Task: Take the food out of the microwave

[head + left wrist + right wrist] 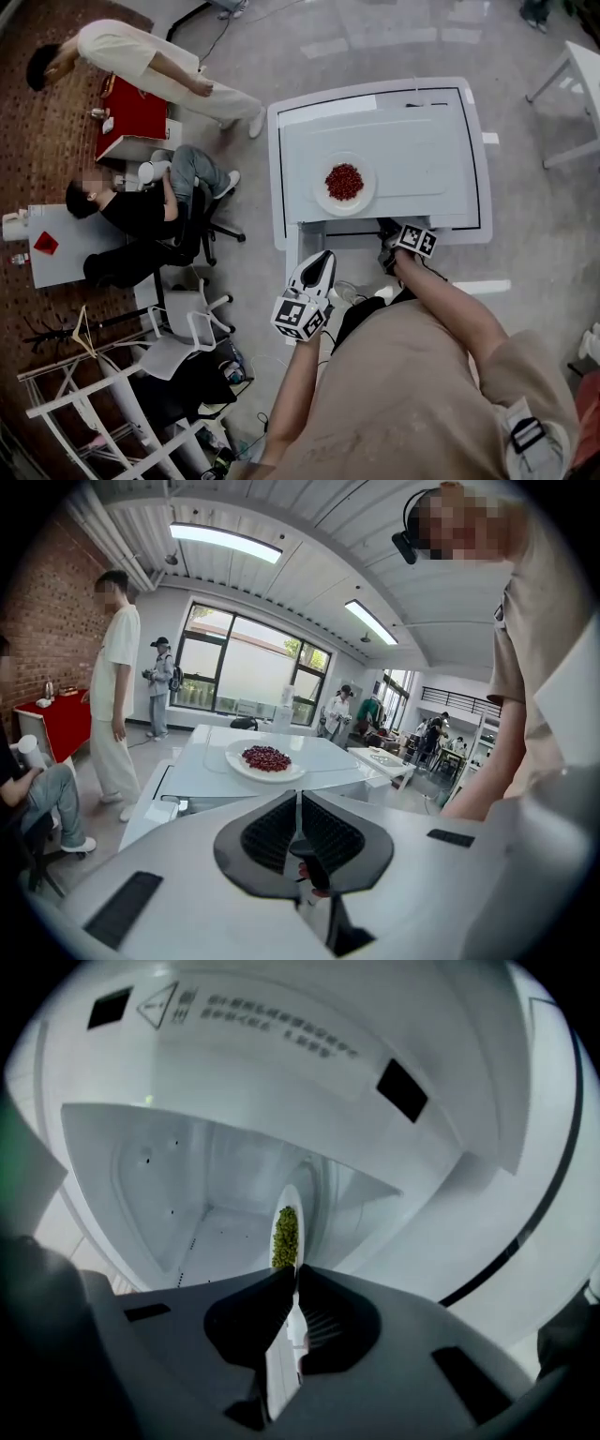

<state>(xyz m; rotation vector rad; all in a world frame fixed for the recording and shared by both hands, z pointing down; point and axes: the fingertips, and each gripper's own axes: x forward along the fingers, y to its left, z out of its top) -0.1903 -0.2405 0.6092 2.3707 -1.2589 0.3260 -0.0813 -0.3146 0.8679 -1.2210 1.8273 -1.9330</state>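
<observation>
My right gripper [295, 1277] grips the plate [287, 1191] of greens [285, 1234] inside the microwave [187, 1194], left gripper [298, 799] closed empty; next I draw it out level

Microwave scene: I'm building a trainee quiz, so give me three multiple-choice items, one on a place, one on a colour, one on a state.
1. Where does the red-bean plate stand?
A) on top of the microwave
B) inside it
C) on the floor
2. What colour is the food on the inner plate?
A) red
B) green
C) brown
3. How is the right tool?
A) wide open
B) shut on the inner plate's rim
C) shut, empty
Key: 1 A, the head view shows it on the roof; 2 B, the right gripper view shows green beans; 3 B, the jaws clamp the rim.
</observation>
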